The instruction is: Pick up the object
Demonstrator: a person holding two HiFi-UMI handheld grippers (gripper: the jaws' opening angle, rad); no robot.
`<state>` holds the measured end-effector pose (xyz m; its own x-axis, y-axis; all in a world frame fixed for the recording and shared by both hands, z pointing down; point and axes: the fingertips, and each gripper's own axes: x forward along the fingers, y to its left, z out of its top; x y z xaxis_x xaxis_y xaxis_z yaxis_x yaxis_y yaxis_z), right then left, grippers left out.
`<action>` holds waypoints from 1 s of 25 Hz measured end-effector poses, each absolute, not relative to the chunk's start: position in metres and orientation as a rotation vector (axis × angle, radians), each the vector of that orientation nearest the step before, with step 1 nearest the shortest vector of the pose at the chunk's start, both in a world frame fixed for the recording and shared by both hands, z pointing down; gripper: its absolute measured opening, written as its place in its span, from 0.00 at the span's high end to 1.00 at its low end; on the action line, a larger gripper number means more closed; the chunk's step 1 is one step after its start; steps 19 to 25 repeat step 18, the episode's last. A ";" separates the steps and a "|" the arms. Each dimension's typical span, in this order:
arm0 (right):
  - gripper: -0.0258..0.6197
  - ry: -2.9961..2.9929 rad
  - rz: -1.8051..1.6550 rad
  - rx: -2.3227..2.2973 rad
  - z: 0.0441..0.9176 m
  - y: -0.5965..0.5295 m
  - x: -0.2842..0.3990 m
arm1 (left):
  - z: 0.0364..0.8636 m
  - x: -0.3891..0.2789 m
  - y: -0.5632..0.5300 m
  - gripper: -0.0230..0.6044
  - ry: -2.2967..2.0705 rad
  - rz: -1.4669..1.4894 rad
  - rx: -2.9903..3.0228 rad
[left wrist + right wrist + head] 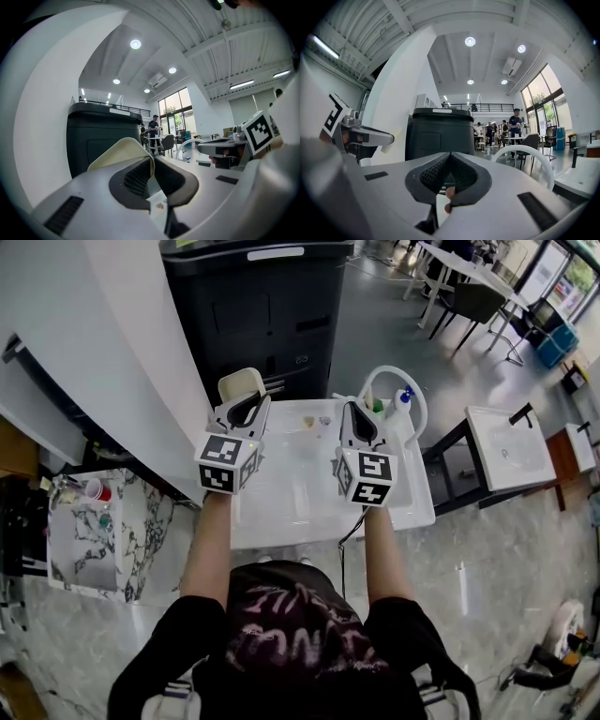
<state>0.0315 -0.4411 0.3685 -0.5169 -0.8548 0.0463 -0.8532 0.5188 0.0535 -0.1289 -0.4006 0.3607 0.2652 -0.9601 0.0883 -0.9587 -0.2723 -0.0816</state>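
One cream pad point(119, 152) between jaws of left gripper point(153, 161)

Bin point(258, 315) sits behind the table's point(291, 488) far edge, sheet point(242, 385) up over its far-left corner. Basket point(422, 409) on the far-right corner, sink stand point(506, 446) off right.
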 end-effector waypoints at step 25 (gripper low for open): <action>0.94 -2.664 -0.039 1.513 0.371 -0.456 0.030 | 0.367 -0.132 -0.411 0.90 1.879 -0.201 -2.505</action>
